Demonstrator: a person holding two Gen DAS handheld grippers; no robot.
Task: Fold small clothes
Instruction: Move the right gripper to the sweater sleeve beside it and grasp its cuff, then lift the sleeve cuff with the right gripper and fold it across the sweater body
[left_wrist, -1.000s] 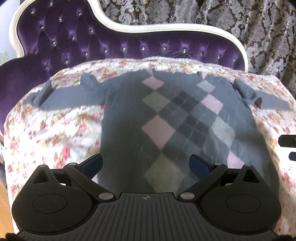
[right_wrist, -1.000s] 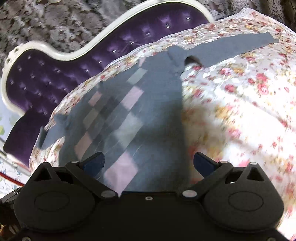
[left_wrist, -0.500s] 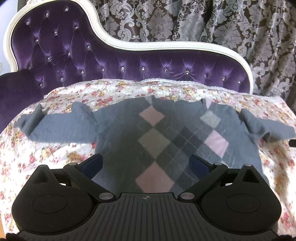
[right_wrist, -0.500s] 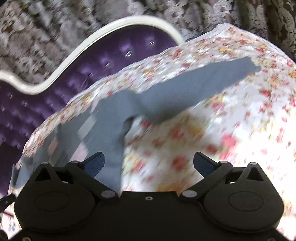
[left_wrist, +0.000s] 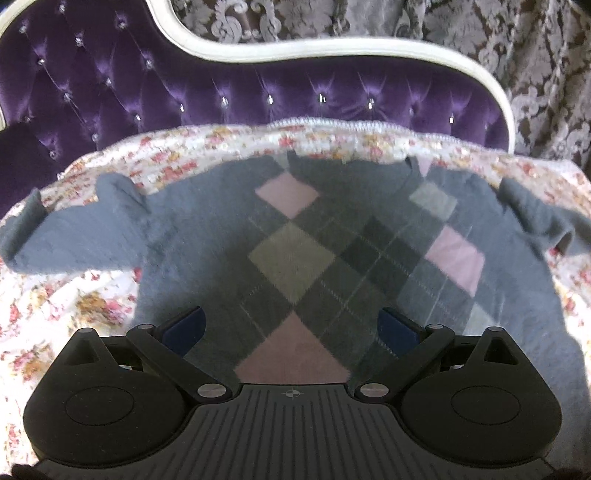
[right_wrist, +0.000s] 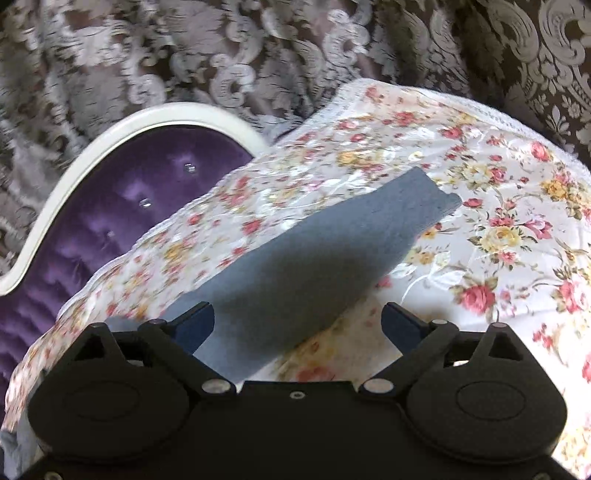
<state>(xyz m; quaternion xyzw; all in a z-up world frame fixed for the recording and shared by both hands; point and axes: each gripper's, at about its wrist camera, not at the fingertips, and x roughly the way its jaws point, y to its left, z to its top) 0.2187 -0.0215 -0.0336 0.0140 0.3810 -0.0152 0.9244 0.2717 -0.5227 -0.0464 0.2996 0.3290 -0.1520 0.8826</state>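
Across centre frame, sweater (left_wrist: 303, 258) flat; my left gripper (left_wrist: 291, 328) and right gripper (right_wrist: 297, 325) spread, empty. Risk: sleeve (right_wrist: 314, 266) bunching when grabbed.

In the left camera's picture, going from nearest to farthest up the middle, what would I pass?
Left tongs, open → grey diamond-patterned sweater lying flat → strip of flowered bedspread → purple buttoned headboard → its white frame → patterned curtain.

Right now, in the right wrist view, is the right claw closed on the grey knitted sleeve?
No, the right claw stands wide open above the grey knitted sleeve, which lies flat on the floral cover.
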